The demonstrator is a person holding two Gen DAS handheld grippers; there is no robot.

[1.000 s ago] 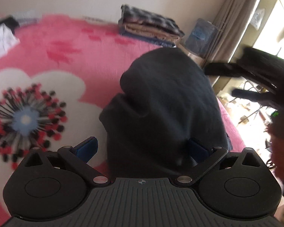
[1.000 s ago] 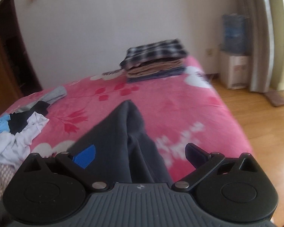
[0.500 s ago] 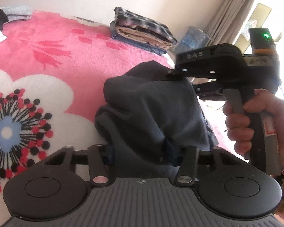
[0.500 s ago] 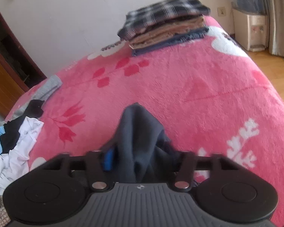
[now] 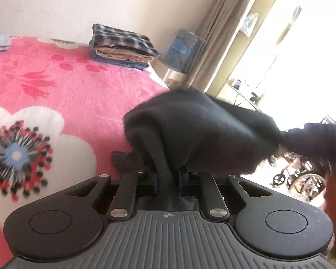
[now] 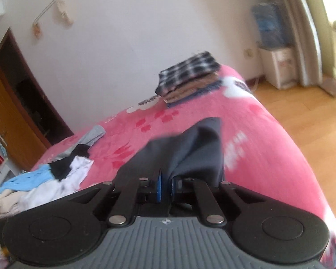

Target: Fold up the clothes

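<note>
Two grips are on one dark charcoal knit garment (image 5: 197, 130), which is bunched above the near right part of the pink floral fleece blanket (image 5: 82, 94) covering the bed. Nearest in the left wrist view, the left gripper (image 5: 168, 179) is closing on a gathered rope of the dark cloth, which is pinched between its blue pads. In the right wrist view, the right gripper (image 6: 165, 187) is closing too, with a thin edge of the same fabric running up between its blue pads (image 6: 159, 188).

From how the cloth behaves, I judge it to be light and very soft. It droops in loose folds between the two grips, puckers where it is pinched, and keeps no shape of its own. It looks matte rather than slippery, so a narrow pinch should hold, though a bunched handful can slide out layer by layer. Better holds would be a hem, a seam or a corner, taken well apart so the garment hangs flat.

Further left on the blanket lies a jumbled heap of white, pale blue and black clothing (image 6: 47, 174). At the far edge, by the pale wall, sits a neat stack of folded clothes topped with a black-and-white check piece (image 5: 121, 44).
</note>
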